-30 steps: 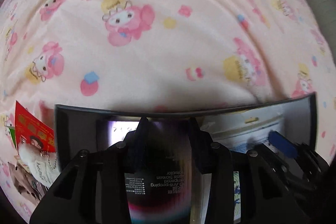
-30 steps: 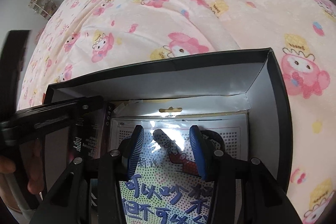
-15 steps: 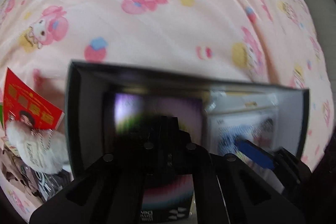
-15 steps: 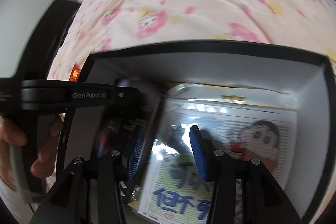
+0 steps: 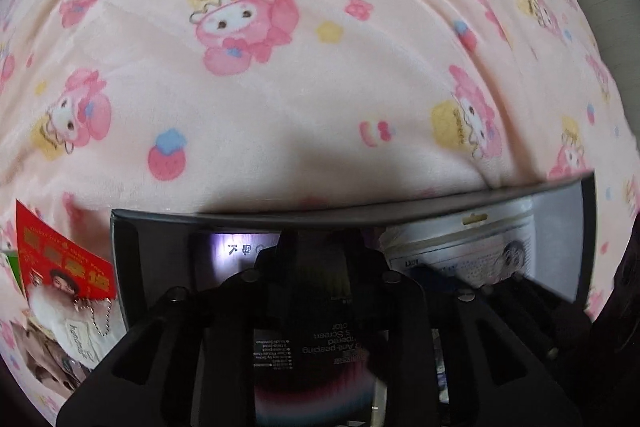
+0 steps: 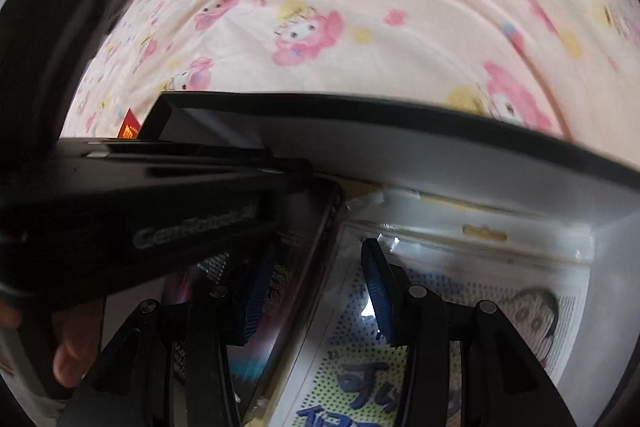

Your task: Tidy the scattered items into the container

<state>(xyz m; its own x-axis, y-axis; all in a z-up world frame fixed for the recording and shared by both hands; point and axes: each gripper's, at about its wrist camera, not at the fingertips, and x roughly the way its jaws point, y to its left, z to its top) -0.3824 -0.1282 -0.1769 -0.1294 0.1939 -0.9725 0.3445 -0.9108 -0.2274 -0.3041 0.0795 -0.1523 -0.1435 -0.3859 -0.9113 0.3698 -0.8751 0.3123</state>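
A black open box (image 5: 240, 217) (image 6: 400, 107) lies on the pink blanket. Inside it a cartoon sticker pack in clear plastic (image 6: 480, 291) (image 5: 480, 259) lies on the right. A dark screen-protector package (image 5: 320, 343) (image 6: 304, 267) stands tilted on the left side of the box. My left gripper (image 5: 316, 251) is open, its fingers on either side of the package. My right gripper (image 6: 320, 291) is open over the box, its blue pads (image 6: 378, 291) above the sticker pack and beside the package's edge.
A red card (image 5: 60, 255) and a white plush keychain (image 5: 68, 323) lie on the pink cartoon blanket (image 5: 320, 67) left of the box. The left gripper's body (image 6: 140, 219) crosses the right wrist view. A grey wall edge shows at far right.
The left gripper's fingers have opened around the screen-protector package, which now rests in the box. The right gripper has shifted left, closer to the package.
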